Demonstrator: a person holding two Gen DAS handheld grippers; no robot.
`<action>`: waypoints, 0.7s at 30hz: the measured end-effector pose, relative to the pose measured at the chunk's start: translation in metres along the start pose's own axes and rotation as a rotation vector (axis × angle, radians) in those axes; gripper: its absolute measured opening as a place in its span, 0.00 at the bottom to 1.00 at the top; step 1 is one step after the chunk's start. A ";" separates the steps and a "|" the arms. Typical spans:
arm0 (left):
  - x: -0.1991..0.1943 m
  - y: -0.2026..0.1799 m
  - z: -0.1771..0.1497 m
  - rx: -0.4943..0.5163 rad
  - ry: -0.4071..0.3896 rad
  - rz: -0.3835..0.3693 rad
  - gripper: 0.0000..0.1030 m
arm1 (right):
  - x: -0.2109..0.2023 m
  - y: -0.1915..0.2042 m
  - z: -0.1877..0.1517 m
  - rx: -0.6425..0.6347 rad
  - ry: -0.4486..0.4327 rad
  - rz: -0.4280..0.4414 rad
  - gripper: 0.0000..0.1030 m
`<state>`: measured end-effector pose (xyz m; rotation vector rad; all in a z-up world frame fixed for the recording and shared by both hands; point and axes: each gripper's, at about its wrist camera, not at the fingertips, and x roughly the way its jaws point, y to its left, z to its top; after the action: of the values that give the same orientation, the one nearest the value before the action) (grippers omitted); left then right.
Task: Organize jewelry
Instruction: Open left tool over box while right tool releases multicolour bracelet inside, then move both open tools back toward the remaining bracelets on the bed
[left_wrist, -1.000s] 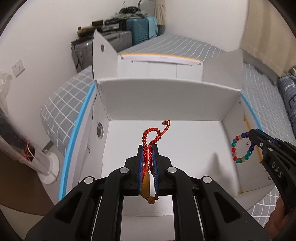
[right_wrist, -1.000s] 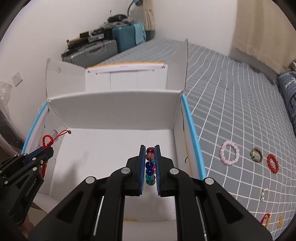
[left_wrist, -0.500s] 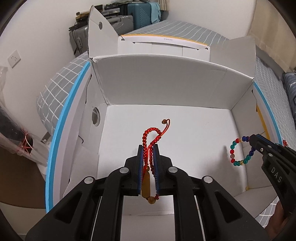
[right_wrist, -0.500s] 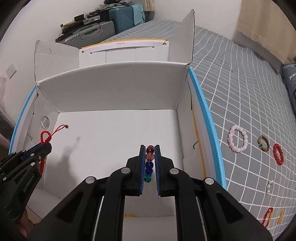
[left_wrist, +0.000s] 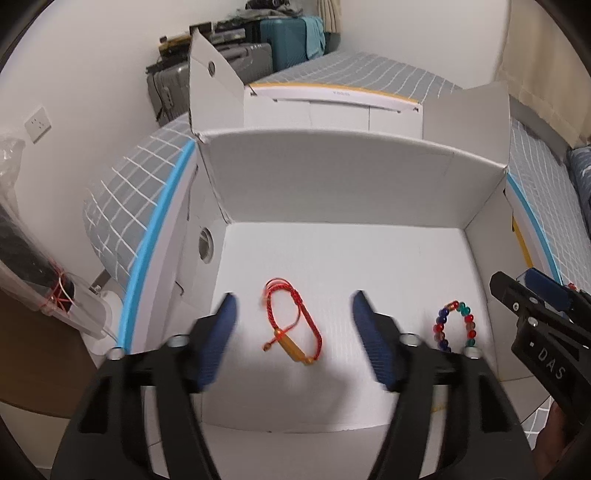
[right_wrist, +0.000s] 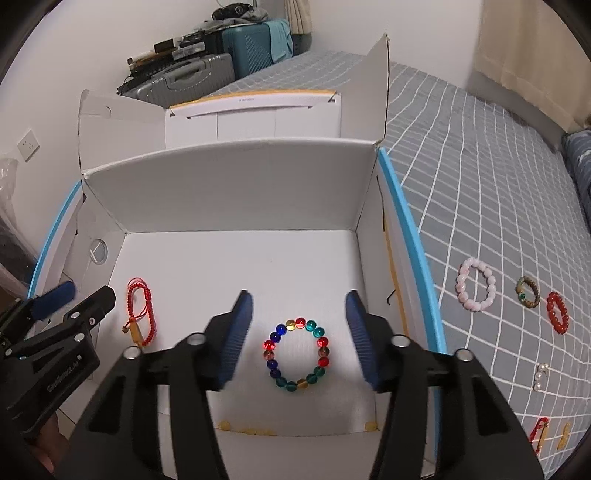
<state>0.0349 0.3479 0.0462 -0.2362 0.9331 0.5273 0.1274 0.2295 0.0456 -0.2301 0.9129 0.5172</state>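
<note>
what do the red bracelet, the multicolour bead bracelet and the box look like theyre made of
Red bracelet: braided cord, matte, with an amber-coloured tube bead, possibly resin. Multicolour bracelet: glossy translucent beads, glass or plastic; they glow where lit. Box: white cardboard, matte, creased flaps.

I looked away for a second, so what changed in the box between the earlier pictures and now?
Both grippers have just been opening. The left gripper let go of the red cord bracelet, and the right gripper released the multicoloured bead bracelet. Both now lie on the white box floor. The box and the bracelets on the bed stayed put.
</note>
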 end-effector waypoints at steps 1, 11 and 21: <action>-0.001 0.000 0.000 0.002 -0.007 0.008 0.69 | -0.002 0.000 0.000 -0.002 -0.007 -0.008 0.59; -0.010 0.004 0.003 -0.007 -0.049 0.006 0.88 | -0.020 0.001 0.000 -0.018 -0.081 -0.015 0.90; -0.018 0.000 0.003 -0.011 -0.074 -0.013 0.95 | -0.037 -0.010 -0.001 0.002 -0.113 -0.019 0.93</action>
<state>0.0288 0.3430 0.0624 -0.2313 0.8565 0.5263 0.1133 0.2086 0.0738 -0.2053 0.8006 0.5064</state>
